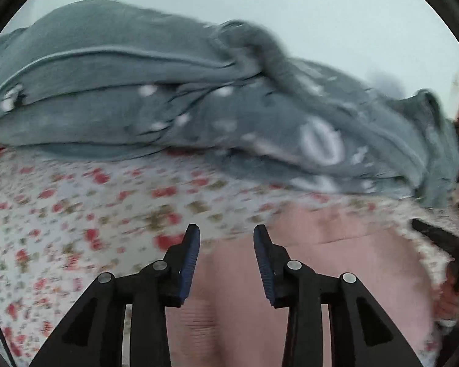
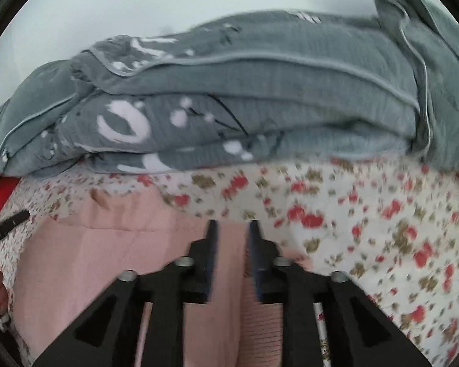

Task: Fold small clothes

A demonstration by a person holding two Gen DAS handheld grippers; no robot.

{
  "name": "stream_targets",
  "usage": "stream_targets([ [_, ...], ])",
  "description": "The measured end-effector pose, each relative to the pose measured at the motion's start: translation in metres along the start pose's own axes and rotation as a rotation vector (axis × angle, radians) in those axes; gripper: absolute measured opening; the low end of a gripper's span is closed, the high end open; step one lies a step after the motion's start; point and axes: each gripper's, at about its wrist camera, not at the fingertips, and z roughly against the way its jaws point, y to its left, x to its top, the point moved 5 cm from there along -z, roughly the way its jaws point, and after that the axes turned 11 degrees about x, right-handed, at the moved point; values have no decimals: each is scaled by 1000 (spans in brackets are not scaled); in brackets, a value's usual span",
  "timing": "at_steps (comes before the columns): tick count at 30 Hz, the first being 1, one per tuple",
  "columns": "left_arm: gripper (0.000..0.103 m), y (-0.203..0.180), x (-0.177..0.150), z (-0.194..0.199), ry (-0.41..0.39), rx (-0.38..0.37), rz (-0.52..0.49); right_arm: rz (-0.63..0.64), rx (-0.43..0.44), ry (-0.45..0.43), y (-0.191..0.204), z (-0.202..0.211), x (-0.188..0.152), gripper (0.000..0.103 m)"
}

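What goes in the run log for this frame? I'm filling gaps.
stage: fold start | left gripper: open over pink garment | right gripper: open, same garment | surface: floral sheet

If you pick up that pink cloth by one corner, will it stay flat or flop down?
Probably flop: the pink cloth lies limp with soft creases on the flowery bedsheet. It looks thin and ribbed, so likely light. It would probably bunch rather than slide if pushed.
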Motion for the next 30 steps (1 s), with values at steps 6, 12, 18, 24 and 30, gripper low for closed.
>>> stream_targets([
  [6, 35, -20, -32, -56, 131, 53, -95, 34, -63, 160, -8, -55, -26, 18],
  [12, 35, -3, -36, -64, 163, -34, 7, -23, -86, 124, -21, -45, -21, 17],
  [18, 47, 6, -29, -21, 94, -55, 64, -38, -56, 72, -25, 0, -16, 34],
  [24, 61, 12, -45, 34, 40, -42, 136, -60, -12, 12, -26, 62, -42, 53],
  [30, 68, 27, -77, 73, -9, -8, 226, -106, 74, 5, -15, 78, -82, 54],
])
